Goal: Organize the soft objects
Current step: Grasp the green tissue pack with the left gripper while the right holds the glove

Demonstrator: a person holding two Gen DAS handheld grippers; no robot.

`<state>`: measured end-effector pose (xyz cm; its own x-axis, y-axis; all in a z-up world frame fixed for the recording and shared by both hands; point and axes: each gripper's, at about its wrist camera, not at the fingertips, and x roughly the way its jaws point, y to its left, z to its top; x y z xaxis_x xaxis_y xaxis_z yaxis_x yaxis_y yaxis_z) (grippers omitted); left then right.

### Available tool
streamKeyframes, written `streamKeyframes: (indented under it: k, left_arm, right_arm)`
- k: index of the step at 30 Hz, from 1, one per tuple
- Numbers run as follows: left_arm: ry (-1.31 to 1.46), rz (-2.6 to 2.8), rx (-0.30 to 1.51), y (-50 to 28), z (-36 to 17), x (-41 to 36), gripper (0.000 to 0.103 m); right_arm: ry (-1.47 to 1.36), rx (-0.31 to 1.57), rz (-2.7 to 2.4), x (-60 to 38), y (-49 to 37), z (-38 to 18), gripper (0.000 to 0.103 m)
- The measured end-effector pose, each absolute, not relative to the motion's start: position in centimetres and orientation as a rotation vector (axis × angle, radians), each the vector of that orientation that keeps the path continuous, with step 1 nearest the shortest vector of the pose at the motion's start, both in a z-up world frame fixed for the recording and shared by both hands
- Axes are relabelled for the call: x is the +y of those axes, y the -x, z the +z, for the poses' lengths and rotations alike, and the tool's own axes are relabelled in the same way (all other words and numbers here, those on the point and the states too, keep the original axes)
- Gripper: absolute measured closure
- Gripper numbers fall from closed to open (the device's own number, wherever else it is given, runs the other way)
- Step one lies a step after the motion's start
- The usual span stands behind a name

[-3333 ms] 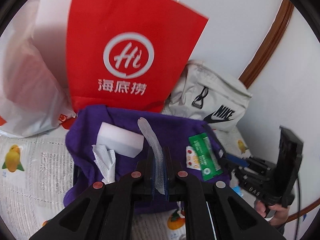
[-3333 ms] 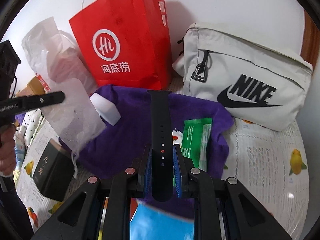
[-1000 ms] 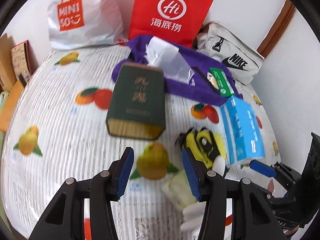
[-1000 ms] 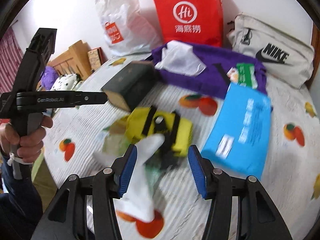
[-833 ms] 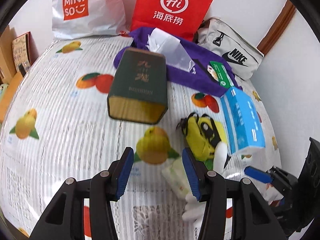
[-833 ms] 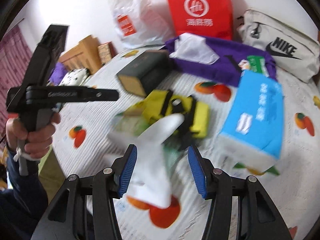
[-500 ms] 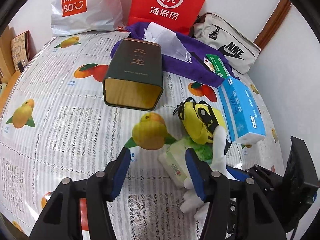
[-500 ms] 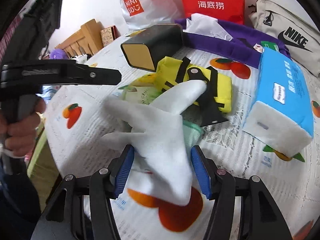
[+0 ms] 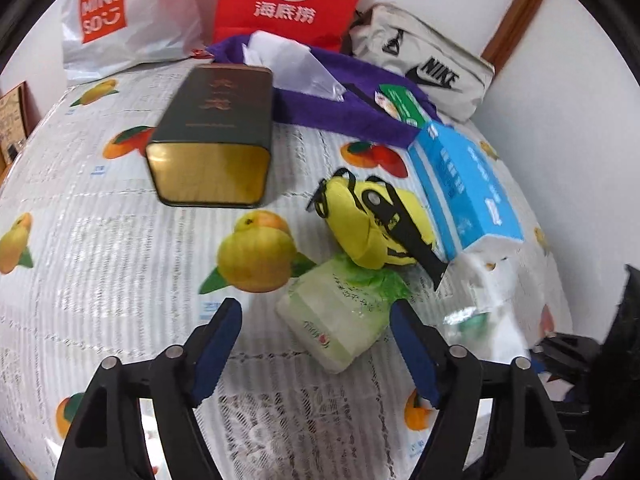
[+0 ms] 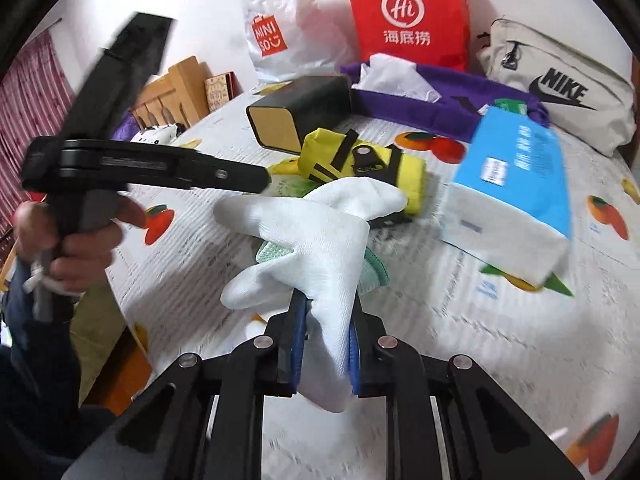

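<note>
One white knit glove point(image 10: 320, 248), crumpled, apparently green-edged underneath.

Right gripper point(image 10: 325, 342) tilted down over white glove point(image 10: 316, 240), jaws closing, pads pressing glove cuff. Left gripper point(image 9: 316, 344) left of glove, jaws opening, nothing gripped.

right claw point(image 10: 325, 338): black frame, blue pads, silver screws | left claw point(image 9: 316, 354): same (dark sleeve)
</note>
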<state>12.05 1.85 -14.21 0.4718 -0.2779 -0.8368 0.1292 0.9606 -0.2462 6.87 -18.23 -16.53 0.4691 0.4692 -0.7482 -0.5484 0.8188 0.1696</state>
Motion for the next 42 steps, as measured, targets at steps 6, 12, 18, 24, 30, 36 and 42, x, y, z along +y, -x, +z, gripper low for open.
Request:
streamKeyframes:
  k: [6,12,18,24,30,36,42]
  left_arm:
    - [0.062,-0.279,1.059,-12.9,-15.8,0.2,0.023]
    - [-0.039,-0.325,1.043,-12.7,-16.0,-1.6,0.021]
    - [-0.138,-0.303,1.015,-12.9,-16.6,-3.2,0.014]
    - [-0.154,-0.272,0.985,-12.6,-16.6,-3.6,0.020]
    - [-0.113,-0.265,0.986,-11.6,-16.0,-2.6,0.025]
    - [-0.069,-0.223,0.983,-10.0,-15.2,-0.2,0.025]
    - [-0.025,-0.140,0.969,-9.3,-14.4,2.7,0.025]
  right_arm:
    - [0.086,0.910,0.520,-21.6,-6.3,-17.2,0.085]
    - [0.038,0.951,0.433,-24.4,-7.0,-18.1,0.085]
    - [-0.004,0.957,0.404,-25.3,-8.0,-18.5,0.085]
    - [-0.019,0.953,0.396,-24.9,-8.1,-18.8,0.084]
    - [-0.034,0.946,0.387,-25.0,-7.8,-18.9,0.084]
    - [-0.025,0.948,0.390,-24.8,-7.4,-18.8,0.084]
    - [-0.022,0.954,0.406,-24.3,-7.0,-18.6,0.084]
